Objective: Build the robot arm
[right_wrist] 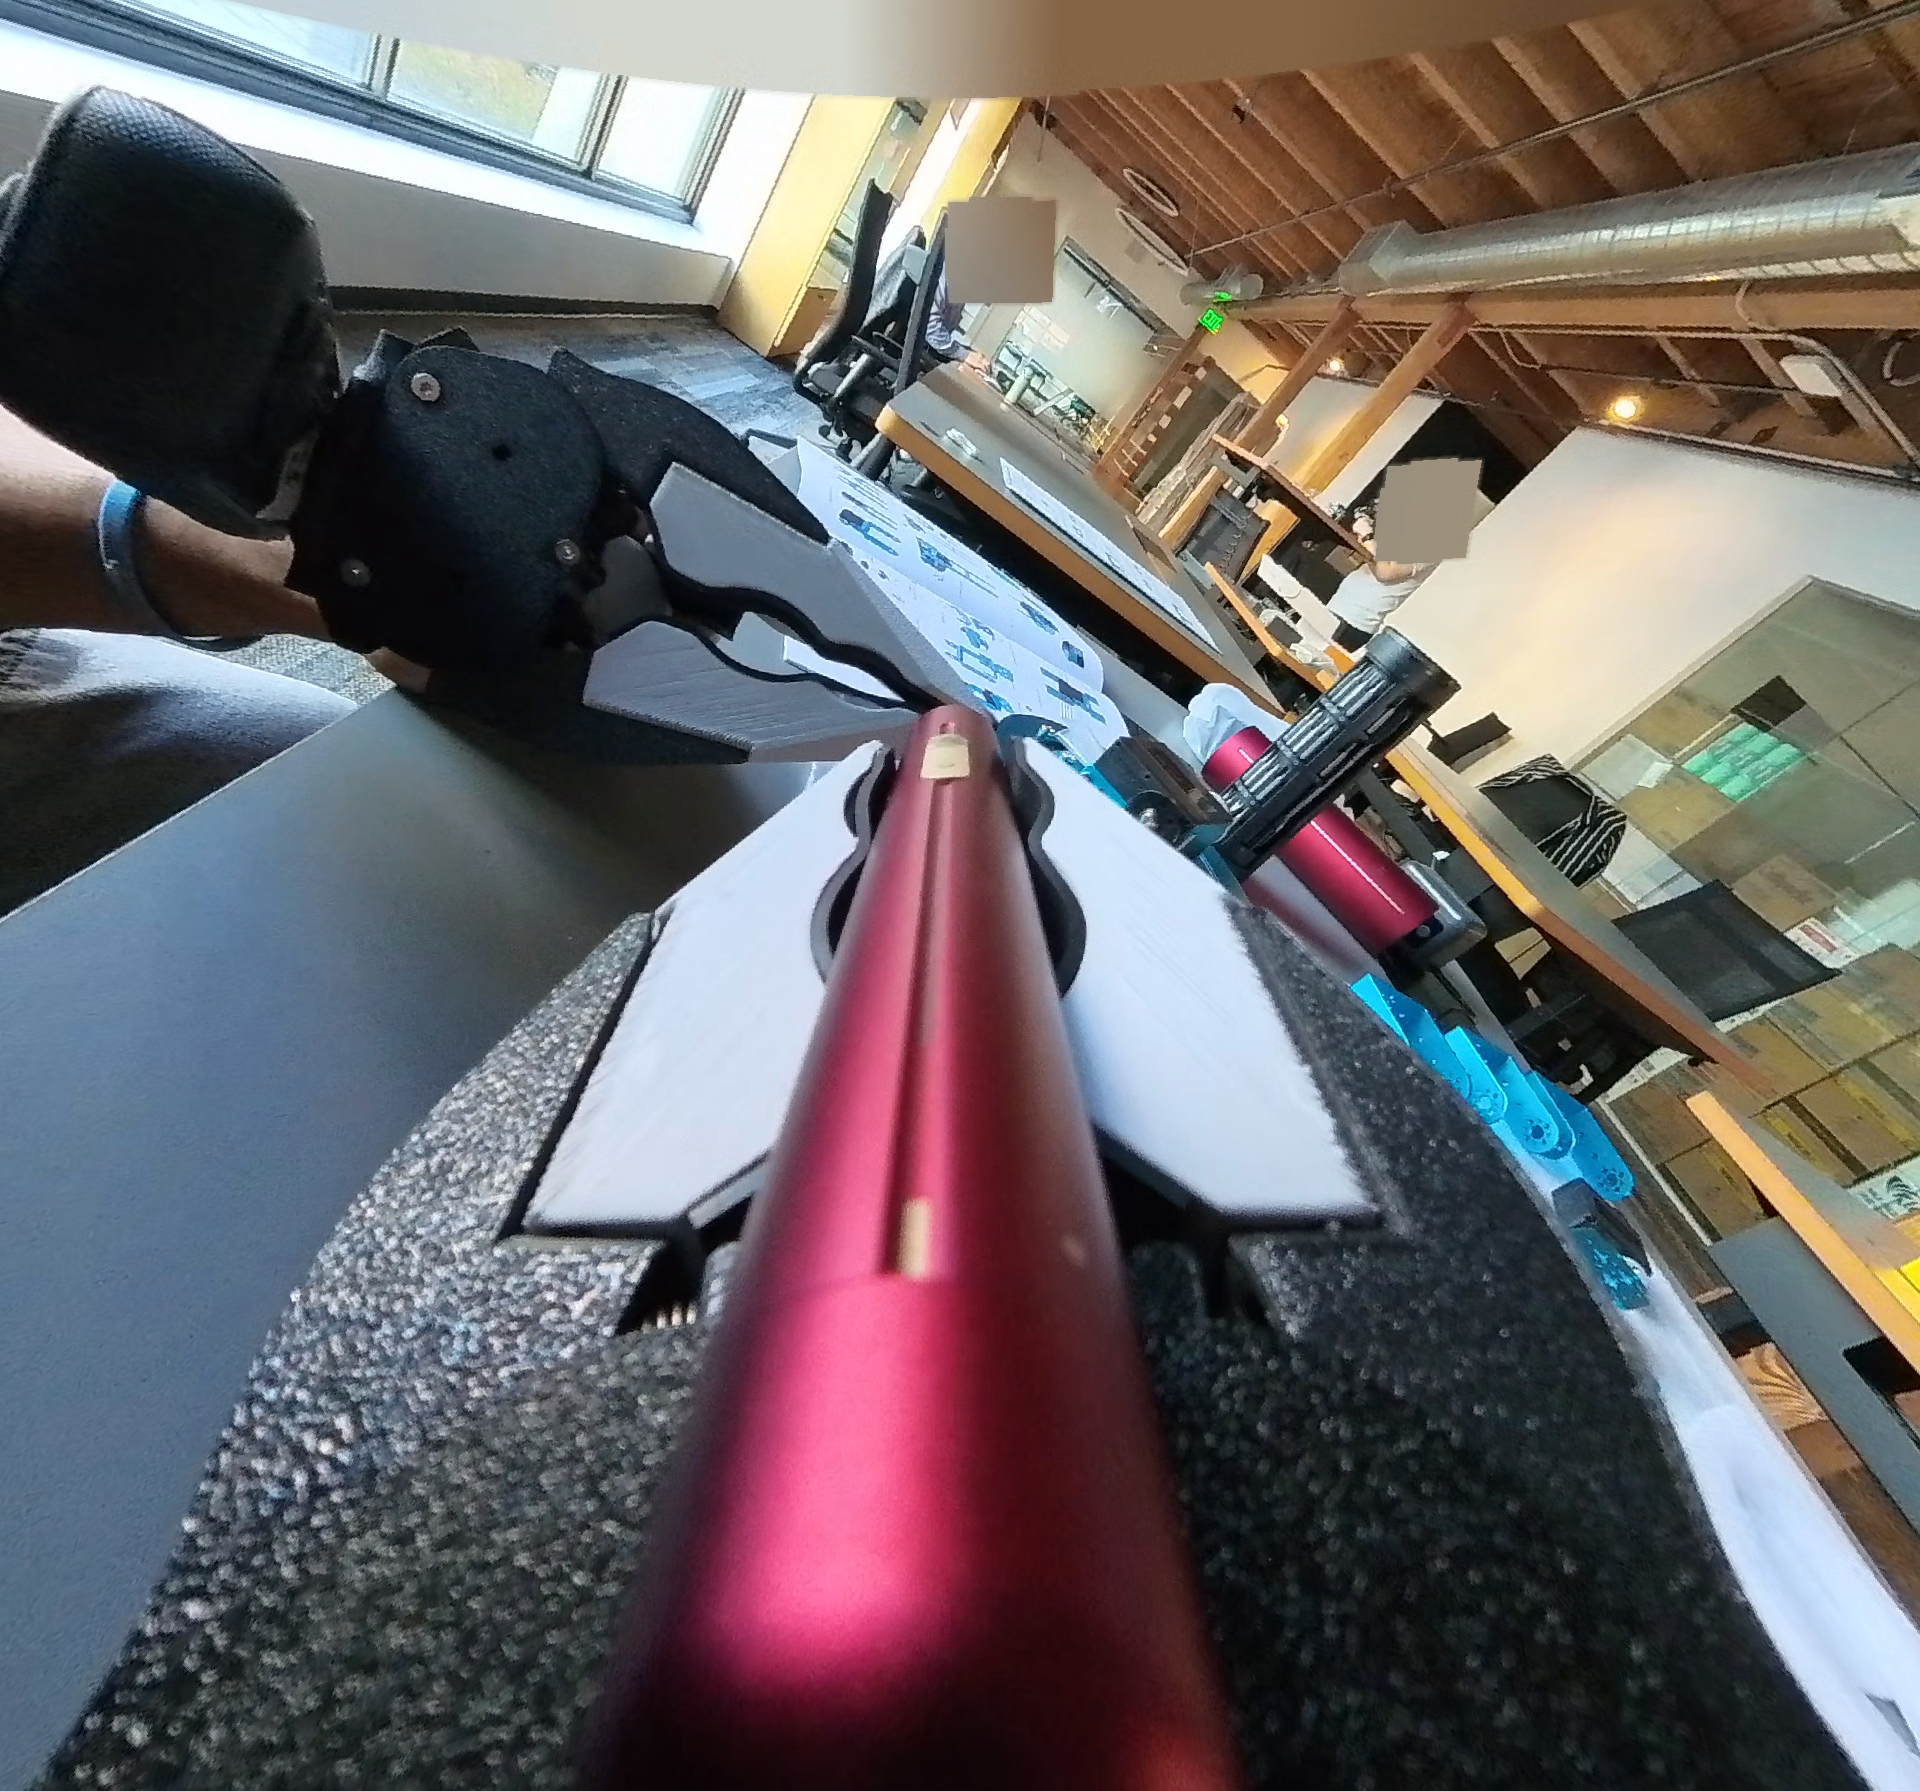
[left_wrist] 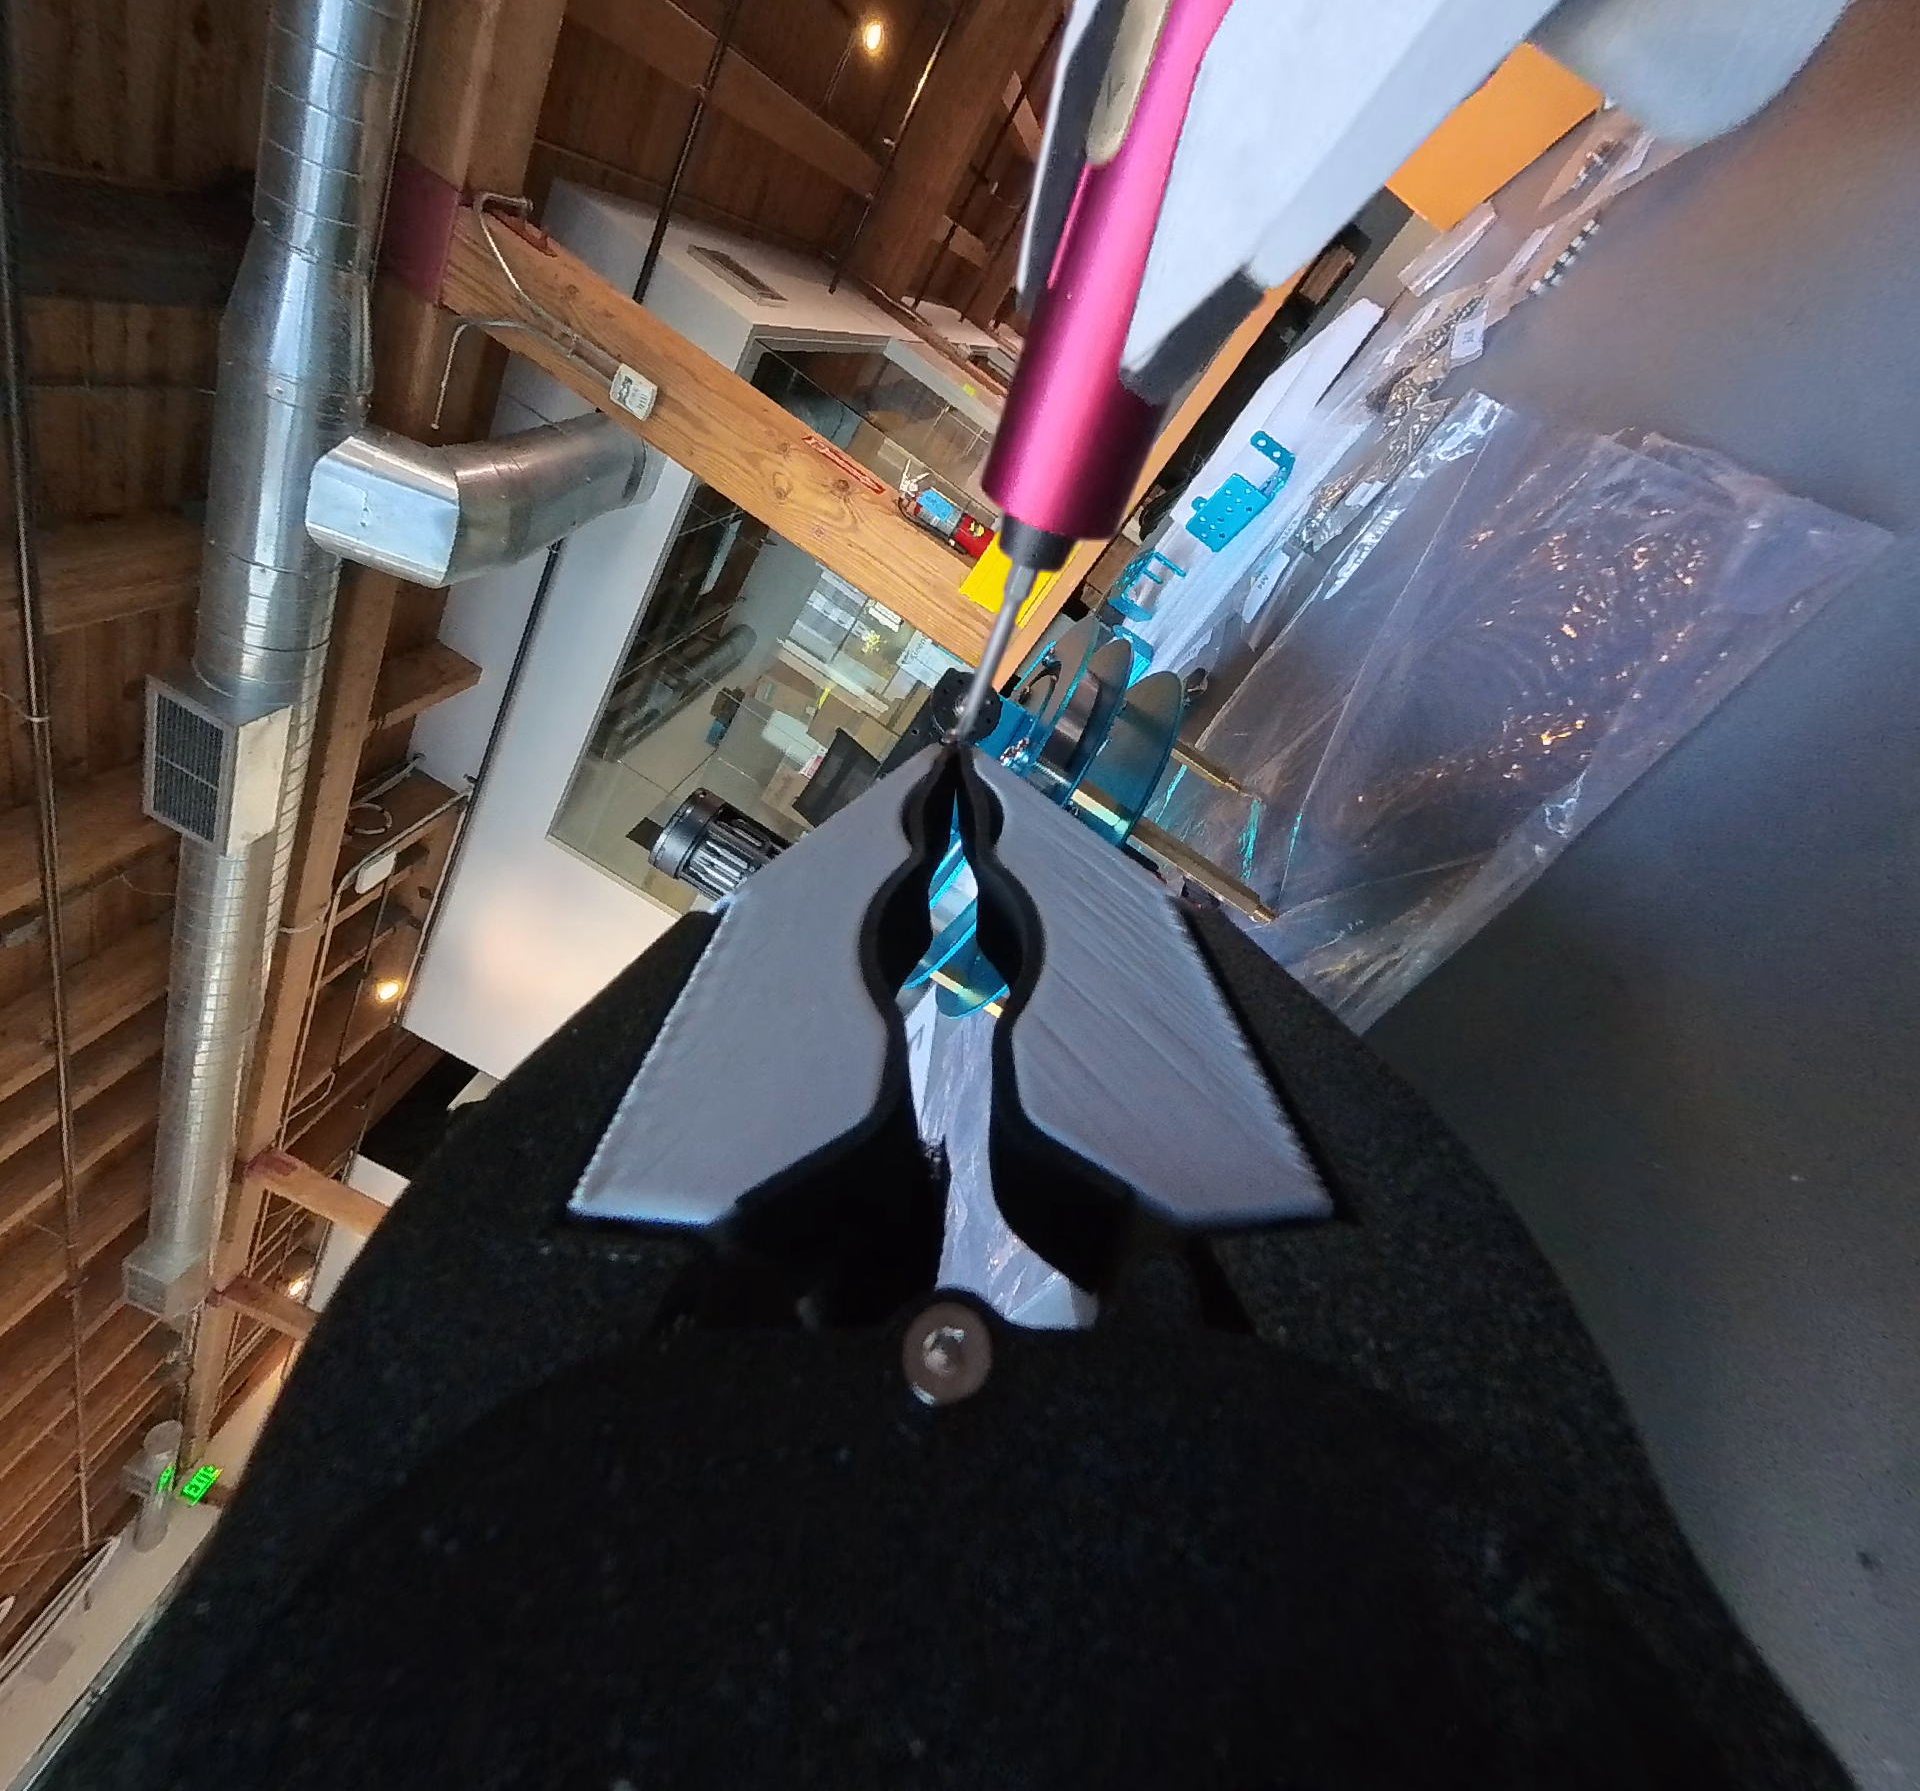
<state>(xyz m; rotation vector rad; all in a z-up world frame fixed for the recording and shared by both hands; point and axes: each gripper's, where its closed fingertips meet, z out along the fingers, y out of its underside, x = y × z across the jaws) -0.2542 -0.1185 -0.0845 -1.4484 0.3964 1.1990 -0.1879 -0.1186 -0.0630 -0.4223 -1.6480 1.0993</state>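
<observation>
My left gripper (left_wrist: 951, 759) is shut at its tips on a thin part of a blue metal assembly with disc wheels (left_wrist: 1101, 702) and a small black hub (left_wrist: 961, 707). My right gripper (right_wrist: 945, 754) is shut on a magenta screwdriver (right_wrist: 935, 1118), whose body runs along between its fingers. In the left wrist view the screwdriver (left_wrist: 1081, 339) comes down from the top in the right gripper's grey fingers (left_wrist: 1299, 162). Its thin bit (left_wrist: 1003, 640) touches the black hub just beyond my left fingertips. The left gripper (right_wrist: 727, 640), held by a hand, shows at the left in the right wrist view.
A dark table (left_wrist: 1662, 1066) carries clear plastic bags of small hardware (left_wrist: 1507, 702) and a blue perforated bracket (left_wrist: 1236, 505). A red cylinder with a black bit holder (right_wrist: 1340, 806), loose blue parts (right_wrist: 1496, 1097) and a printed sheet (right_wrist: 966, 609) lie beyond the grippers. Across from one pair of fingers to the other is roughly 7 cm.
</observation>
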